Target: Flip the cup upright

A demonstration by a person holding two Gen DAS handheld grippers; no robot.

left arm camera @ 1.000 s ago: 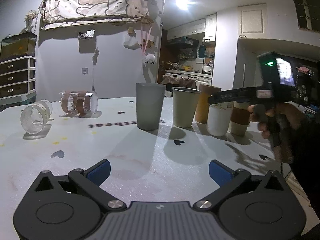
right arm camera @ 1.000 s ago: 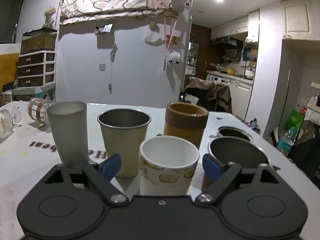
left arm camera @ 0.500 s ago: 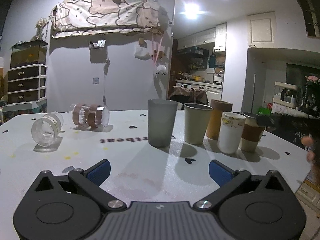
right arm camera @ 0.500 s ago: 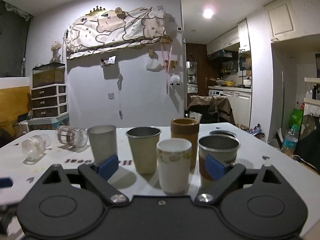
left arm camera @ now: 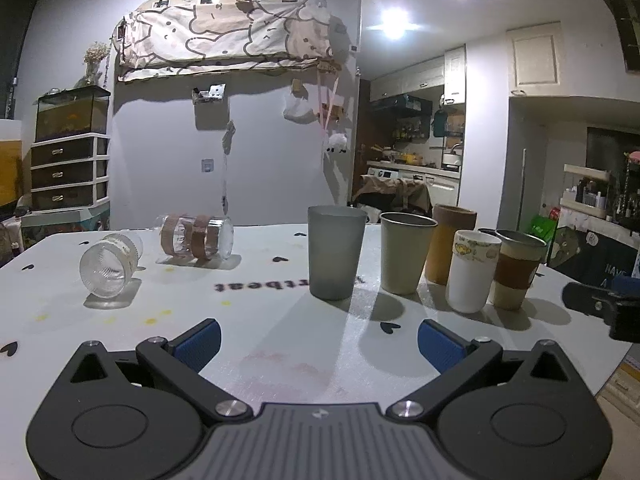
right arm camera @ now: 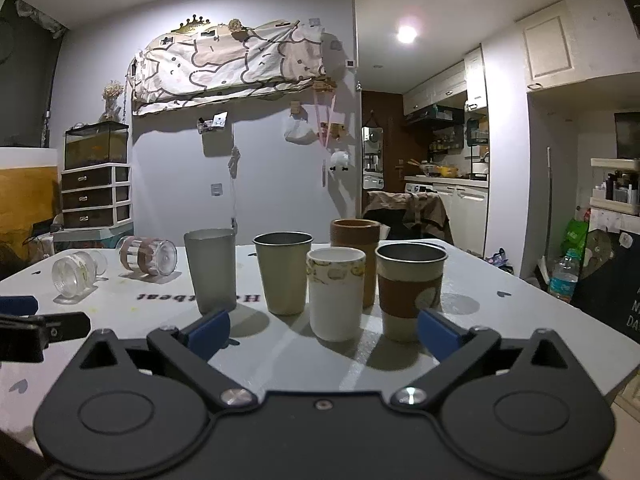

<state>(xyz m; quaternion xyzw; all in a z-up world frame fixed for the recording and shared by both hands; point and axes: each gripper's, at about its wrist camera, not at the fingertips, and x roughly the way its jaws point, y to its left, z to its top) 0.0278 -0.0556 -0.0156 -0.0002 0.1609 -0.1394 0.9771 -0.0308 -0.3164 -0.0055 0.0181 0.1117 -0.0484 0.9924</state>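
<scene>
Two glass cups lie on their sides at the far left of the white table (left arm camera: 280,320): a small ribbed glass (left arm camera: 108,266) (right arm camera: 76,274) and a clear glass with brown bands (left arm camera: 198,237) (right arm camera: 148,255). Several cups stand upright in a cluster: a grey tumbler (left arm camera: 335,252) (right arm camera: 211,270), a beige metal cup (left arm camera: 406,252) (right arm camera: 283,272), a tall brown cup (left arm camera: 450,242), a white paper cup (left arm camera: 472,270) (right arm camera: 335,292) and a cup with a brown sleeve (left arm camera: 516,268) (right arm camera: 410,290). My left gripper (left arm camera: 318,344) is open and empty. My right gripper (right arm camera: 324,332) is open and empty, close before the cluster.
The table's right edge (right arm camera: 592,320) drops off near the cup cluster. Part of the right gripper (left arm camera: 600,304) shows at the right of the left wrist view. Part of the left gripper (right arm camera: 36,328) shows at the left of the right wrist view. Drawers stand beyond the table at left.
Both grippers have drawn back from the cups toward the near table edge. The right gripper, earlier closing around the white paper cup, now stands clear of it. All cups stay put.
</scene>
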